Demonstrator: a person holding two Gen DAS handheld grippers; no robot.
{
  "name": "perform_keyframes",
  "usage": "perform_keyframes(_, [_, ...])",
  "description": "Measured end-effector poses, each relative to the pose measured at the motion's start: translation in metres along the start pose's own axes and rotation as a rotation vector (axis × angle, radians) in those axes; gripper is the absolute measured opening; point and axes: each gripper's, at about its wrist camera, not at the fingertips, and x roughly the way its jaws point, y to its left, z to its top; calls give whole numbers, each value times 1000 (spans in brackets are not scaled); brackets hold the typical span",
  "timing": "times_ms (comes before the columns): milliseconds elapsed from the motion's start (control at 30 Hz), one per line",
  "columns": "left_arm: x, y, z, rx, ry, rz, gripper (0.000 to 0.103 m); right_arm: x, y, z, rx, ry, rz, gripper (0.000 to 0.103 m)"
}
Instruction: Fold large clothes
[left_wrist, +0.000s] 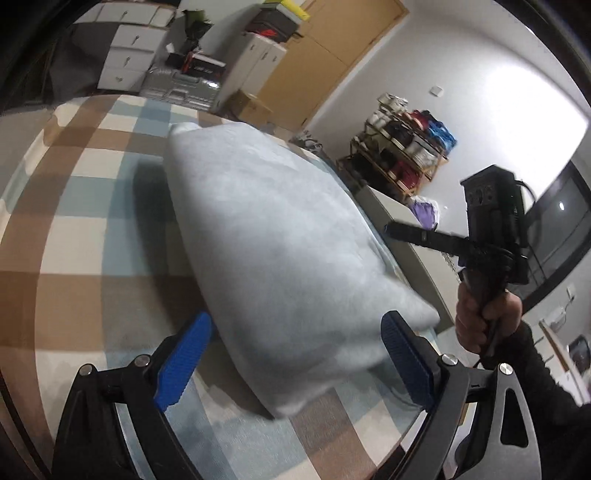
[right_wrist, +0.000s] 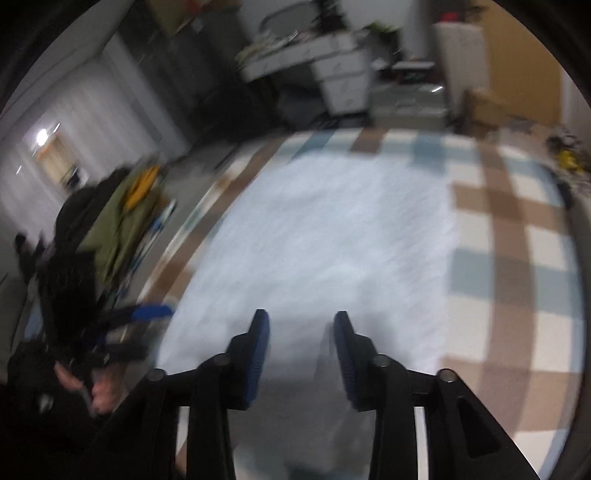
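Note:
A large pale blue-grey garment (left_wrist: 266, 240) lies folded into a long flat shape on a checked bedcover (left_wrist: 74, 229). My left gripper (left_wrist: 295, 350) hovers at the garment's near end, open wide, its blue pads (left_wrist: 184, 354) either side of the cloth and not pressing it. In the right wrist view, which is blurred, the garment (right_wrist: 332, 229) spreads ahead of my right gripper (right_wrist: 301, 332). It is open, pads apart above the cloth, nothing pinched. A hand (left_wrist: 480, 317) in a dark sleeve holds the right gripper (left_wrist: 491, 229) above the bed's right edge.
White drawers (left_wrist: 129, 55) and a silver case (left_wrist: 181, 88) stand beyond the bed's far end. A wooden shelf rack (left_wrist: 406, 147) with boxes stands against the wall at right. A heap of dark and olive clothes (right_wrist: 122, 214) lies off the bed's left side.

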Motion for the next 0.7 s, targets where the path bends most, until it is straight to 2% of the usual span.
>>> perform_keyframes(100, [13,12,8,-52,15,10,90,26,-36,11,87,29,-91,50])
perform_keyframes(167, [21,21,10,-114,18,-45,90,51,-55,5,140,98,-127,51])
perform_keyframes(200, [24,26,9,-140,28,-92,90,67,-66,-4,203,131,-74,50])
perform_keyframes(267, [32,34,4,-191,52,-115,90,74,-72,-16,281,113,-5,50])
perform_keyframes(333, [36,36,1,-207,58,-162,90,72,-67,-23,257,107,22,50])
perform_keyframes(433, [33,35,1,-207,60,-187,90,68,-52,-38,223,139,60,50])
perform_keyframes(567, [22,38,-2,-197,48,-185,90,58,-40,-55,212,180,112,50])
perform_keyframes(700, [13,27,-11,-168,72,-161,90,42,-26,-82,185,225,173,50])
